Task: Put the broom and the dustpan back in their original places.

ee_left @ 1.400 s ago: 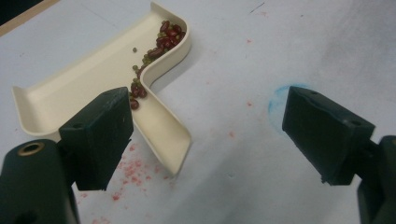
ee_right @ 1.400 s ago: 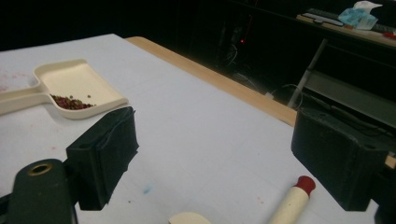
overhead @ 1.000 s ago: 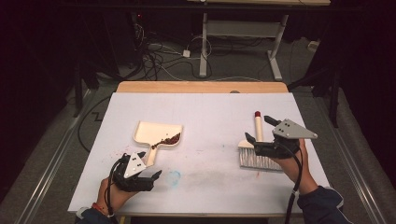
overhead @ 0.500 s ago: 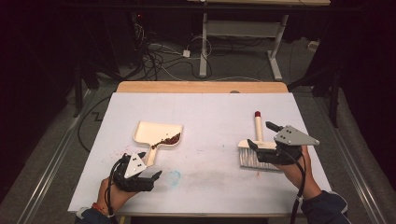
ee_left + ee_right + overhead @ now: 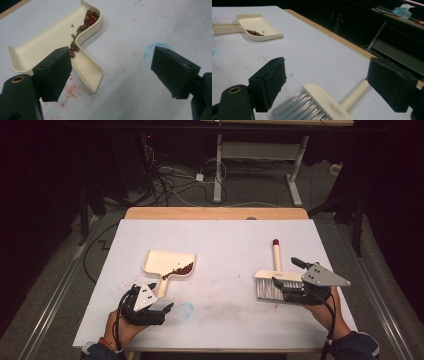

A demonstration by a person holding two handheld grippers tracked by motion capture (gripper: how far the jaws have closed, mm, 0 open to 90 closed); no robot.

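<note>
Take the cream dustpan (image 5: 169,263) as your landmark on the white-covered bench (image 5: 220,240). It lies flat with a small heap of red beans (image 5: 178,270) gathered in its near corner, beside the root of its handle. Your left gripper (image 5: 159,310) sits just on your side of that handle's end, jaws spread wide and holding nothing; in the left gripper view the handle tip lies just beside the left-hand jaw, apart from it. A faint blue ring mark (image 5: 186,309) shows on the bench cover just to the right of that gripper, and red specks dot the cover by the handle tip.

Well to the right of the dustpan lies the hand brush (image 5: 272,280), bristles toward you, its red-tipped handle pointing away. Your right gripper (image 5: 281,287) is at the brush head, jaws spread, one to each side of it, closed on nothing.
</note>
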